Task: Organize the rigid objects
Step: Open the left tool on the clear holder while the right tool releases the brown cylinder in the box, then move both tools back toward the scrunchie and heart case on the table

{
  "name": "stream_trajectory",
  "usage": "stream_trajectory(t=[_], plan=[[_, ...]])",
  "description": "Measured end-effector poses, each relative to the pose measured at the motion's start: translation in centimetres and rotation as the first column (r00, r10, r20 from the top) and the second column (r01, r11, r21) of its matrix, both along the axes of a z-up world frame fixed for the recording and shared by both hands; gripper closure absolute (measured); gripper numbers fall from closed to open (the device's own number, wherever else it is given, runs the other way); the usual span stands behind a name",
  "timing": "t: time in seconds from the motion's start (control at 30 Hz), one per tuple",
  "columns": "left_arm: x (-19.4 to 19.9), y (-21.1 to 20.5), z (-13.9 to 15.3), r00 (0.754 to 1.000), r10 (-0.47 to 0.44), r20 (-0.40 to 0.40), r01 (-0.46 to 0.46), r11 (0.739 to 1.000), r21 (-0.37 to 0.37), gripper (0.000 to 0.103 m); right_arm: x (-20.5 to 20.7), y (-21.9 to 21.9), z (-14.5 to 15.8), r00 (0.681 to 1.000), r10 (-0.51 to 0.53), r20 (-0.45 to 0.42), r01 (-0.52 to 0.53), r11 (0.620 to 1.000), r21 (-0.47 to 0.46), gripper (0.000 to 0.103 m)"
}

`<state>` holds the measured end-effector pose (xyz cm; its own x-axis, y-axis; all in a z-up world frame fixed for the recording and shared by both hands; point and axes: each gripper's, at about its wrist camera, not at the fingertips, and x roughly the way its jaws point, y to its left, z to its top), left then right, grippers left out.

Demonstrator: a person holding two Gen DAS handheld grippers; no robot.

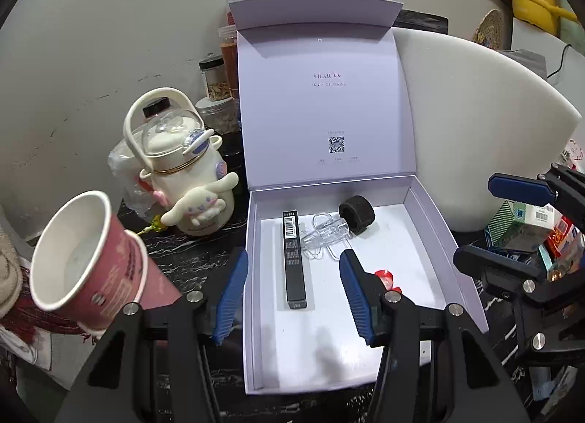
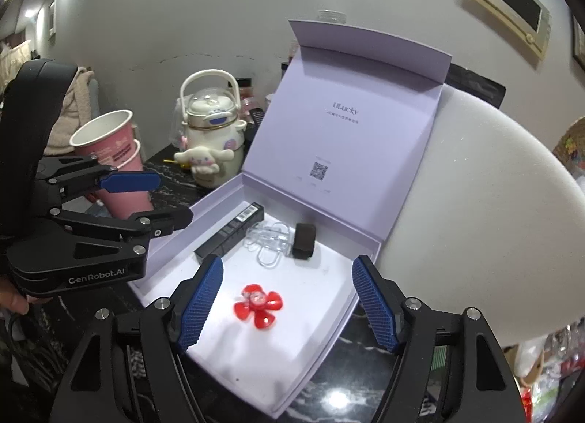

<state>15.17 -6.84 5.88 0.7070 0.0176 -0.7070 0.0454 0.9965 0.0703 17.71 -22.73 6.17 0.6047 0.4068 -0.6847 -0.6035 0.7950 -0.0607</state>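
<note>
An open lilac box point(image 1: 252, 313) point(image 2: 365, 251) lies on the dark marble table, lid up. Inside lie a long black carton point(image 1: 294, 258) point(image 2: 230, 232), a clear plastic piece point(image 1: 323, 236) point(image 2: 268, 242), a black band roll point(image 1: 356, 213) point(image 2: 304, 235) and a red flower-shaped toy point(image 2: 257, 304), partly hidden in the left wrist view point(image 1: 385, 276). My left gripper point(image 1: 294, 295) point(image 2: 153, 199) is open and empty above the box's front. My right gripper point(image 2: 285, 302) point(image 1: 490, 218) is open and empty, just above the red toy.
Stacked pink paper cups point(image 1: 87, 262) point(image 2: 113, 156) stand left of the box. A cream character kettle point(image 1: 186, 174) point(image 2: 214, 130) and spice jars point(image 1: 215, 79) sit behind. A large white foam piece point(image 1: 475, 123) point(image 2: 475, 210) leans right of the box. Small cartons point(image 1: 526, 225) clutter the right.
</note>
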Motion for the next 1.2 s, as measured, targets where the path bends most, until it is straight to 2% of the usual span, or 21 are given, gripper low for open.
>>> stream_trajectory(t=[0.13, 0.2, 0.27, 0.33, 0.7, 0.9, 1.2], plan=[[-1.9, -0.3, 0.4, 1.000, 0.006, 0.005, -0.006, 1.000, 0.011, 0.051, -1.7, 0.1, 0.4, 1.000, 0.009, 0.013, -0.009, 1.000, 0.008, 0.029], [-2.8, -0.2, 0.6, 1.000, 0.027, 0.010, -0.027, 1.000, 0.007, 0.042, -2.7, 0.0, 0.7, 1.000, 0.016, 0.019, -0.016, 1.000, 0.010, 0.028], [-3.7, 0.1, 1.0, 0.999, 0.048, 0.022, -0.048, 0.999, -0.006, 0.021, -3.4, -0.1, 1.0, 1.000, 0.019, 0.024, -0.019, 1.000, 0.011, 0.027], [-4.7, 0.4, 1.4, 0.997, 0.068, 0.039, -0.067, 0.998, -0.010, 0.015, -4.1, -0.3, 1.3, 0.999, 0.023, 0.029, -0.024, 1.000, 0.017, 0.026], [-8.7, 1.0, 1.6, 0.993, 0.112, 0.044, -0.113, 0.994, 0.014, 0.013, -7.5, -0.5, 1.9, 0.998, 0.054, 0.037, -0.056, 0.998, 0.042, 0.024], [-10.1, 1.1, 1.5, 0.993, 0.109, 0.042, -0.110, 0.994, 0.027, 0.013, -8.9, -0.3, 1.4, 0.997, 0.075, 0.020, -0.076, 0.996, 0.052, 0.021], [-11.7, 1.0, 0.2, 0.998, 0.063, 0.005, -0.063, 0.998, -0.005, 0.013, -10.3, -0.3, 0.4, 0.997, 0.076, -0.014, -0.074, 0.995, 0.065, 0.020]])
